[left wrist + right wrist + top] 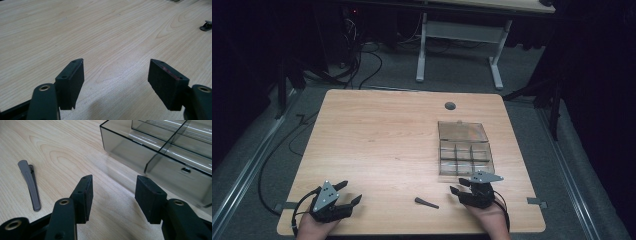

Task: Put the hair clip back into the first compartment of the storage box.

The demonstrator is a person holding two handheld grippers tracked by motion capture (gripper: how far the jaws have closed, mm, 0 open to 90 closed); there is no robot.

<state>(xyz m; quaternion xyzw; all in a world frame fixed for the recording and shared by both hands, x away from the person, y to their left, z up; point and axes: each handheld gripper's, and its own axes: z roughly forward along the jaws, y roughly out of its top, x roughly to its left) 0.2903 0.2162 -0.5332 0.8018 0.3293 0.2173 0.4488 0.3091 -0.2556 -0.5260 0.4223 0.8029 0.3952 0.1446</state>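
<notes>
A slim dark grey hair clip (426, 202), long and tapered w/ a narrow tip, lies flat on the light wood-grain surface (377, 140) near the front edge, between the two claws and closer to the right one. In the right gripper view the same clip (31, 185) sits left of the jaws: a smooth grey top blade over a darker lower blade, fine teeth along one edge. It is apart from both claws; nothing touches it.

The right claw (463, 186) hovers just in front of a smoky clear plastic organiser box (464, 152) w/ dividers and its lid swung open behind it. Jaws stand moderately apart, empty; the right gripper view shows bare wood between them (113, 197), box wall (160, 167) just beyond.

The left claw (350, 192) sits at the front left corner, well apart from the clip. Its jaws are spread wide, empty, over bare wood (116, 80).

Hard to make out: the high view is dim, so the clip reads as little more than a dark sliver there. The box's far compartments are cut off at the top of the right gripper view; reflections blur its interior. At the top right edge of the left gripper view a small dark object (206, 26) is cut off; can't tell what it is. Floor and desk legs beyond the surface are in deep shadow.
</notes>
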